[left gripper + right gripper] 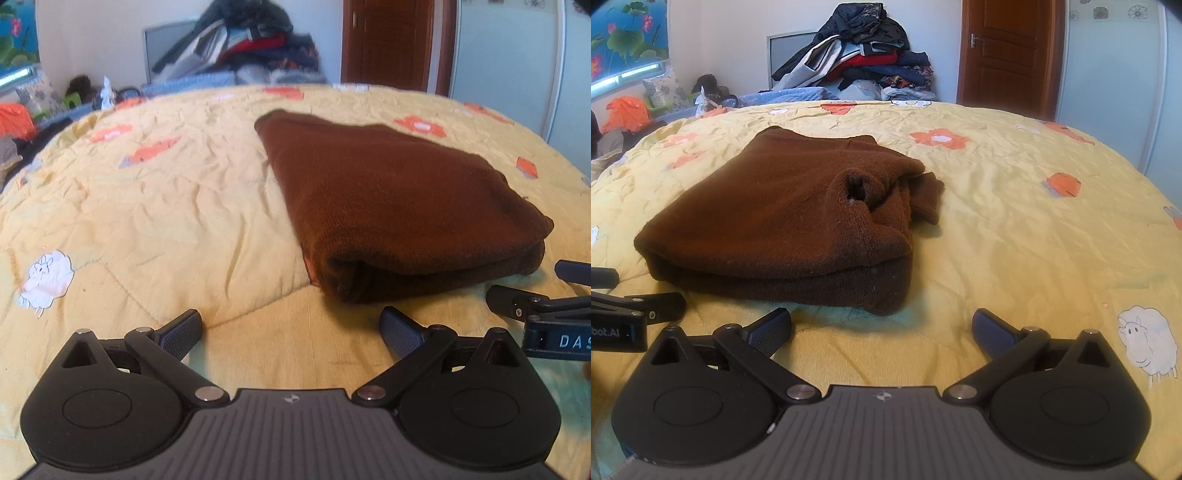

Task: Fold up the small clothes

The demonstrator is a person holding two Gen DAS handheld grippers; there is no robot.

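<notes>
Now folded brown knit sweater (775, 218), rumpled yellow quilt (1015, 229), both jaws spread empty

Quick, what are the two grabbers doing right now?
Left gripper: open, holding nothing, near the brown sweater.
Right gripper: open, holding nothing.

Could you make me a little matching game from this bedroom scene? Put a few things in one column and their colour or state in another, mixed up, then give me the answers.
Things:
1. sweater
2. quilt
3. door
4. left gripper

Descriptions:
A. yellow, printed with orange flowers and white sheep
B. open, holding nothing
C. brown knit, folded, lying on the bed
D. reddish-brown wood, at the back of the room

Pairs: 1-C, 2-A, 3-D, 4-B
</notes>
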